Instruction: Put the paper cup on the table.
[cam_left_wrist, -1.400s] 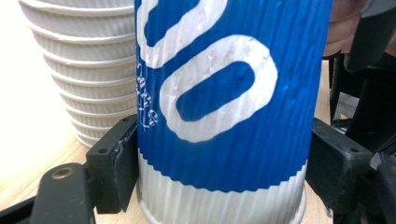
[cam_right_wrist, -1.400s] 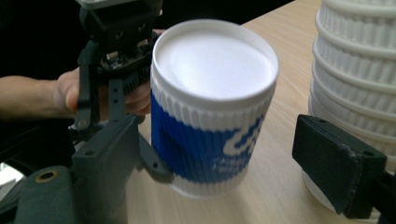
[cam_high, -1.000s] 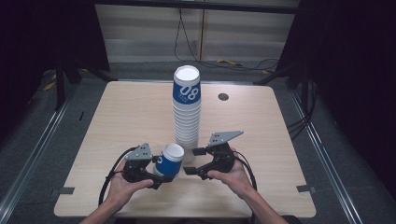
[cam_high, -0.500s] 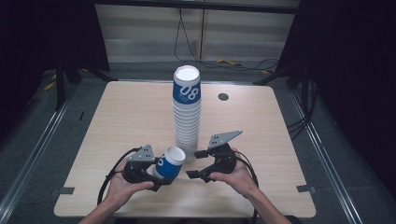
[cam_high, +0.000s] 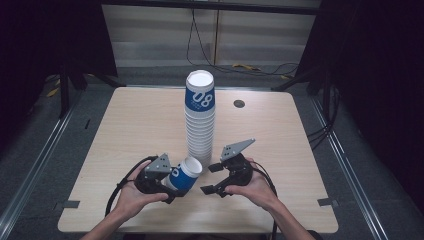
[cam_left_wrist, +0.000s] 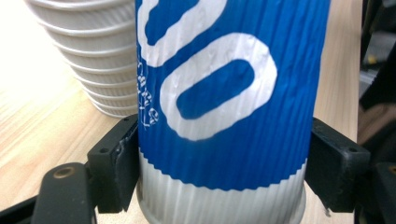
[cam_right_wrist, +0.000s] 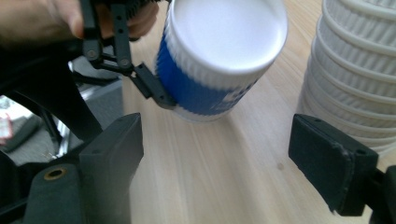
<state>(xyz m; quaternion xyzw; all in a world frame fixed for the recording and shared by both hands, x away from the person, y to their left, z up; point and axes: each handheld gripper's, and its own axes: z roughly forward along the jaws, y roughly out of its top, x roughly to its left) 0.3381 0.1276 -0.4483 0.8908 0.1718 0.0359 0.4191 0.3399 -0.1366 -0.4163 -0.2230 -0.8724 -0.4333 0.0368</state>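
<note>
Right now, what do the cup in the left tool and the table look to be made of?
Cup: likely paper, matte, with fine vertical ribbing and a printed blue band over a white base. Table: pale wood or wood-look laminate, smooth, with faint straight grain lines; which of the two I can't tell.

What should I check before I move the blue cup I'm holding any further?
1. Left gripper clamped on the blue cup: ok, both pads press its ribbed wall in the left gripper view.
2. Cup separate from the stack of cups: ok, it is tilted beside the stack's base.
3. Right gripper free: ok, jaws open, nothing between them.
4. Stack upright: ok.
5. Bare table available for setting down: ok.
6. Whether a second cup is nested inside: cannot tell.
</note>
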